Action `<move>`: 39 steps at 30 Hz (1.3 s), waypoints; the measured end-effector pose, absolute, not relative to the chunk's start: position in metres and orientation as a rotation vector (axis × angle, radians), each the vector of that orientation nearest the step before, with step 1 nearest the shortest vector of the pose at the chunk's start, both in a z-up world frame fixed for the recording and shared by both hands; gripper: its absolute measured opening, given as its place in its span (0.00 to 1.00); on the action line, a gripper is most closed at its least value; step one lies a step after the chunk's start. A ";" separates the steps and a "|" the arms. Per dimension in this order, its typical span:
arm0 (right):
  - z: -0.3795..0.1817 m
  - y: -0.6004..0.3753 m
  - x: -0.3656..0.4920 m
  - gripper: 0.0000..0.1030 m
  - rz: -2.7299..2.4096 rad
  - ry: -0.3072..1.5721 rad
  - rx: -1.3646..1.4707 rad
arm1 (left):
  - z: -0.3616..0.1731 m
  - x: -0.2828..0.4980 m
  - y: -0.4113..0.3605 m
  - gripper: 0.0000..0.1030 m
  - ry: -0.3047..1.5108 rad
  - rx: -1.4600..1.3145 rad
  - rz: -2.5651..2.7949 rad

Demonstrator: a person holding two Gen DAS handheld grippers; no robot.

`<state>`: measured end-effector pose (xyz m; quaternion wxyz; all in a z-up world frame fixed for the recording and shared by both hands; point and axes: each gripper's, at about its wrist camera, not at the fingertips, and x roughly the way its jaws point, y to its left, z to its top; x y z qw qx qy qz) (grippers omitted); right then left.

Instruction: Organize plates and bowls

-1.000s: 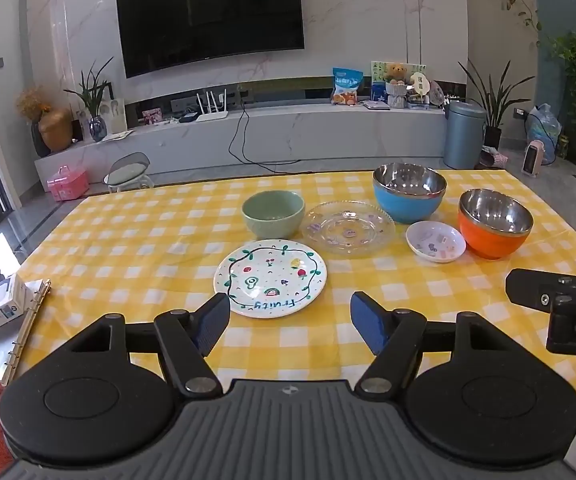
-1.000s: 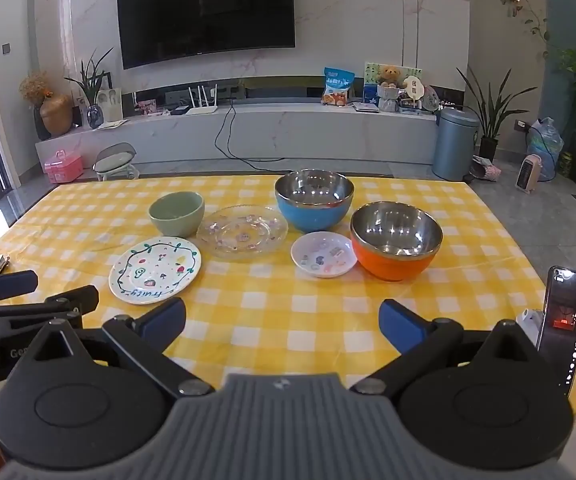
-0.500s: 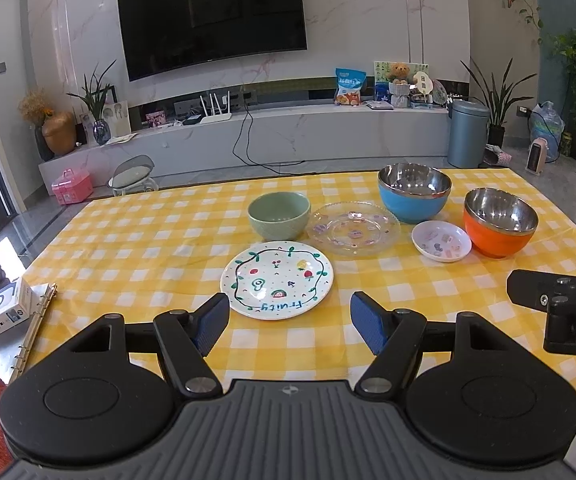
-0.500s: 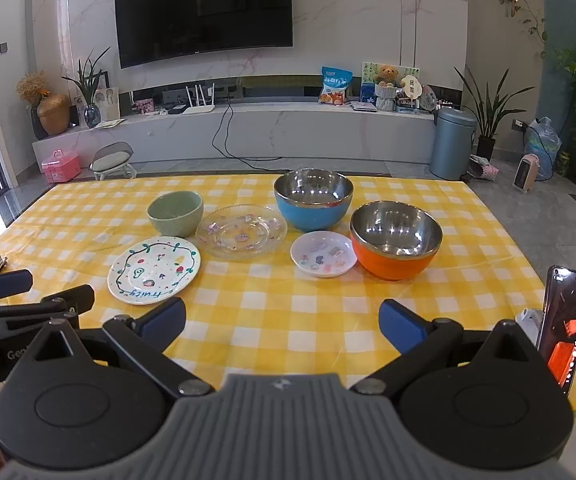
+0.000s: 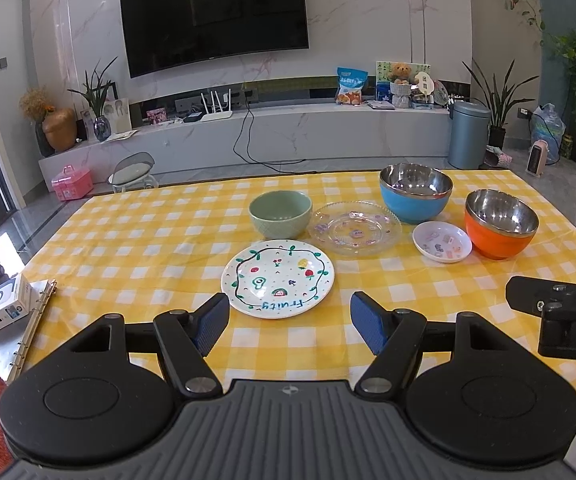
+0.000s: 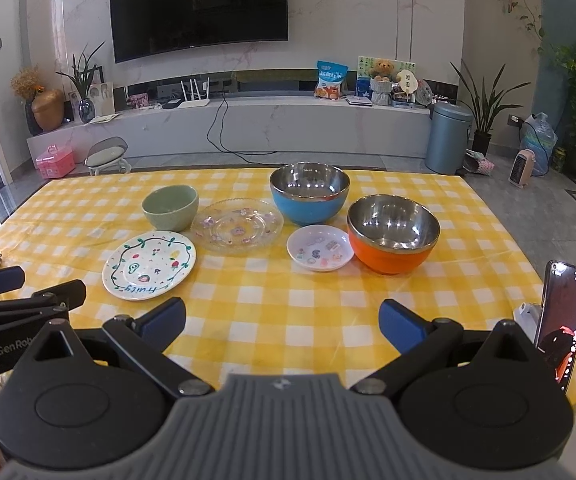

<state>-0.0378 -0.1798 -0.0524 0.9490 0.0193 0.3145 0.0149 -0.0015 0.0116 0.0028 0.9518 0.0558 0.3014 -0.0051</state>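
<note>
— While both tongs are held above the near edge of the yellow checked tablecloth point(image 5: 136, 240), how are their jaws set?

— The left gripper point(image 5: 290, 326) is seen spread wide, nothing caught between its blue pads. The right gripper point(image 6: 282, 320) is spread wider still and is likewise unladen.

— What is found straight ahead of the left tongs?

— The white fruit-painted plate point(image 5: 278, 278) is laid flat just beyond the pads, apart from them. Behind it the green bowl point(image 5: 280, 214) is set upright, and the clear glass plate point(image 5: 355, 227) is placed just right of that bowl.

— And ahead of the right tongs?

— The small pink-rimmed dish point(image 6: 320, 247) is seen beyond the open pads, slightly to the right. The orange bowl point(image 6: 393, 233) is set just beside its right edge; whether they touch cannot be told. The blue bowl point(image 6: 309, 193) is stood behind the dish. The painted plate is seen off to the left, near the left gripper's tip.

— Anything at the right tongs' far right?

— A phone point(image 6: 562, 320) is propped upright at the table edge.
</note>
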 end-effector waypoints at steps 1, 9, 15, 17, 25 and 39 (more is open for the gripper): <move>-0.052 -0.180 -0.038 0.98 0.030 0.640 0.039 | 0.003 -0.001 0.012 0.79 0.612 0.114 -0.011; -0.053 -0.179 -0.037 0.98 0.027 0.641 0.032 | 0.003 -0.002 0.013 0.79 0.611 0.114 -0.007; -0.053 -0.179 -0.037 0.98 0.025 0.642 0.029 | 0.002 -0.003 0.013 0.79 0.604 0.122 -0.006; -0.054 -0.178 -0.038 0.98 0.026 0.643 0.027 | 0.003 -0.003 0.013 0.79 0.607 0.119 -0.006; -0.054 -0.176 -0.039 0.98 0.025 0.646 0.025 | 0.002 -0.005 0.013 0.79 0.609 0.117 -0.004; -0.053 -0.175 -0.040 0.98 0.028 0.646 0.021 | 0.001 -0.005 0.013 0.79 0.610 0.115 -0.005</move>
